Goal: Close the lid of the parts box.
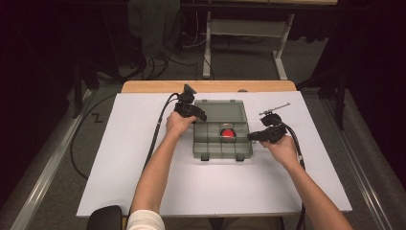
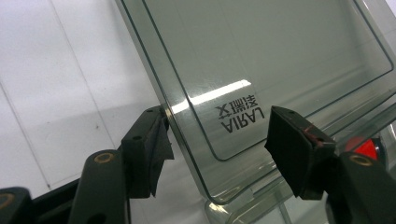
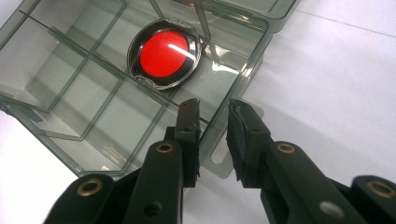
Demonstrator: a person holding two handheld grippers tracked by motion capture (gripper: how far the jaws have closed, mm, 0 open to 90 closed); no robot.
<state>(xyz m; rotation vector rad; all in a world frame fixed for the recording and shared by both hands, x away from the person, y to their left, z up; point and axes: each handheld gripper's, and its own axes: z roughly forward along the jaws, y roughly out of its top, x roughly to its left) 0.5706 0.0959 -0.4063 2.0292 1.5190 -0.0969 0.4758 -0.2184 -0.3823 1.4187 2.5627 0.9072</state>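
Note:
A clear grey compartment box point(image 1: 206, 143) sits mid-board with its lid point(image 1: 221, 111) swung back flat. A red disc point(image 1: 228, 133) lies in a right rear compartment. My left gripper point(image 1: 194, 114) is at the lid's left side. In the left gripper view the left gripper point(image 2: 217, 126) is open astride a corner of the lid point(image 2: 261, 51), and the red disc point(image 2: 369, 147) peeks past the right jaw. My right gripper point(image 1: 252, 136) is at the box's right side. There the right gripper point(image 3: 214, 109) is shut on the box's side wall point(image 3: 254, 53), one jaw inside and one outside, with the red disc point(image 3: 164, 53) beyond.
A white board point(image 1: 143, 182) covers the wooden table point(image 1: 206, 86). A thin grey rod-like thing point(image 1: 275, 109) lies at the right rear of the board. Cables point(image 1: 158, 129) trail off the board from both grippers. A metal frame point(image 1: 244, 28) stands on the floor beyond.

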